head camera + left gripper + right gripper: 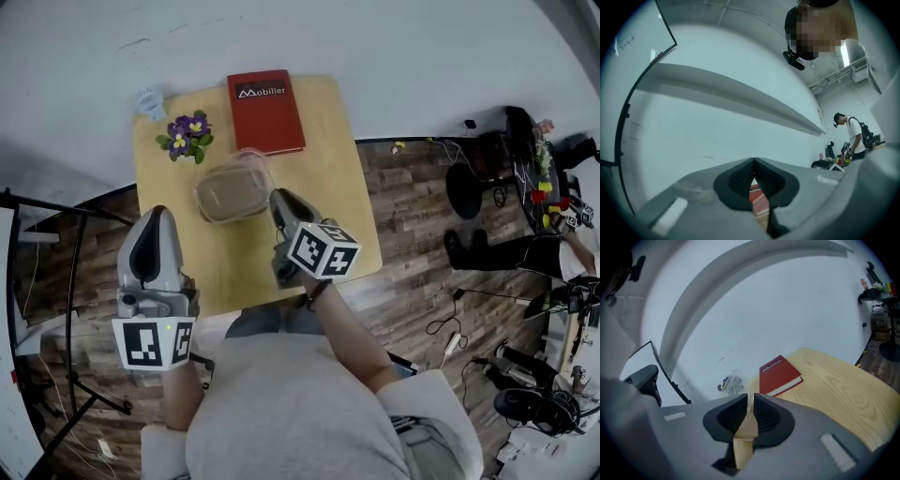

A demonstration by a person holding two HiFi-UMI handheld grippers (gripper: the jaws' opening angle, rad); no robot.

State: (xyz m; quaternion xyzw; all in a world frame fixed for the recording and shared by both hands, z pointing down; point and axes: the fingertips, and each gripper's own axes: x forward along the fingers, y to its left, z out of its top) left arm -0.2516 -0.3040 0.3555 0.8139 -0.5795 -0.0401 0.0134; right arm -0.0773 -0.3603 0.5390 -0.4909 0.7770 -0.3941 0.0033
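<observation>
Wooden and pale, the small table [330, 192] carries a clear plastic container [228, 193] with something brownish inside, standing about in the middle. Its longer side seems to run from left to right. The right gripper [278, 201] meets the container at its near right corner. Its jaws are pressed narrow, with only a thin slit between them, and they appear to pinch the container's rim there; the gripper body hides the rest of the container in the right gripper view. The left gripper [157, 215] is at the near left edge of the table, apart from the container and farther from it than the right one. It is raised toward the wall, its jaws closed tip against tip with nothing between them. Beyond the container lie a red book [265, 111] at the far side, purple flowers [187, 134] left of it, and a crumpled clear wrapper [150, 101] at the far left corner.
</observation>
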